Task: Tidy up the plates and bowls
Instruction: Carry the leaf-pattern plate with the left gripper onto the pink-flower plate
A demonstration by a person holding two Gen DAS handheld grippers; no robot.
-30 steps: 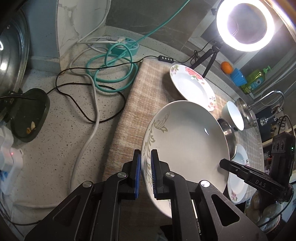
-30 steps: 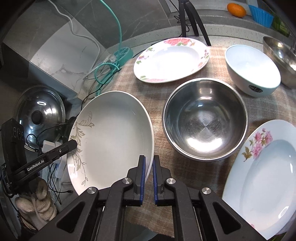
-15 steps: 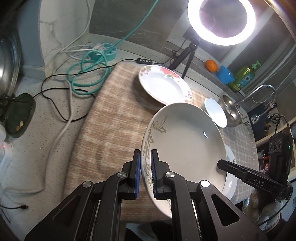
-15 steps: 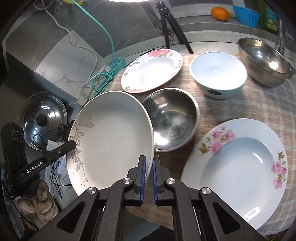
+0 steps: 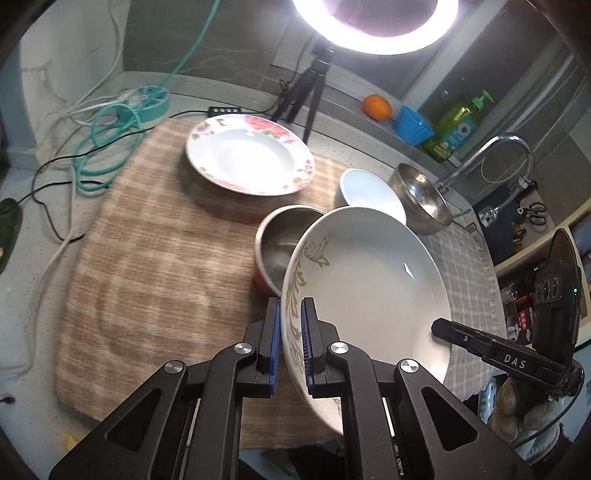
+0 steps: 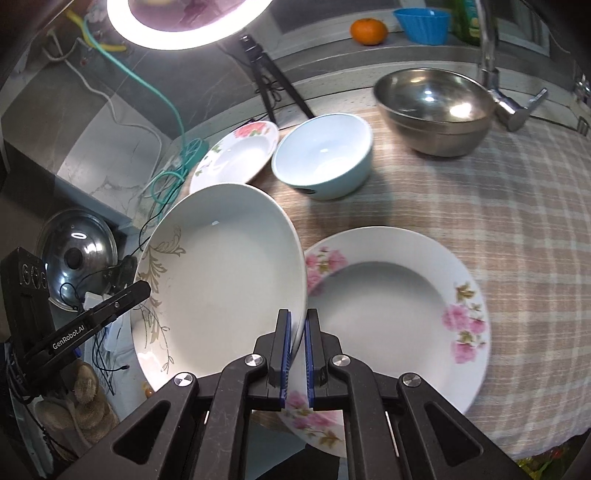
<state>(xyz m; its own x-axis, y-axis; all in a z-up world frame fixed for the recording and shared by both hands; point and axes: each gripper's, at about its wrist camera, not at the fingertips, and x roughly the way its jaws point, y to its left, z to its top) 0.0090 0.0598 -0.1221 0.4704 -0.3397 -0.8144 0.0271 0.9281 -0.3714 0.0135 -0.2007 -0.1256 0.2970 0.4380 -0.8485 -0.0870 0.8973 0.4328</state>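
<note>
A white plate with a gold leaf pattern (image 5: 369,291) (image 6: 221,280) hangs tilted above the checked cloth (image 5: 159,266). My left gripper (image 5: 290,332) is shut on its left rim, and my right gripper (image 6: 297,339) is shut on the opposite rim. In the right wrist view its right edge overlaps a floral plate (image 6: 395,314) lying on the cloth. A second floral plate (image 5: 251,155) sits at the back. A small steel bowl (image 5: 280,240) is half hidden behind the held plate. A pale blue bowl (image 6: 321,155) and a large steel bowl (image 6: 432,107) stand beyond.
A ring light on a tripod (image 5: 310,88) stands behind the cloth. An orange (image 6: 369,31), a blue cup (image 6: 421,22) and a green soap bottle (image 5: 458,125) line the back ledge beside a faucet (image 5: 506,155). Cables (image 5: 107,147) and a pot lid (image 6: 77,254) lie to the left.
Both grippers have carried the gold-leaf plate rightward across the cloth. It has gone from left of the small steel bowl to overlapping the near floral plate. Both grips are unchanged.
</note>
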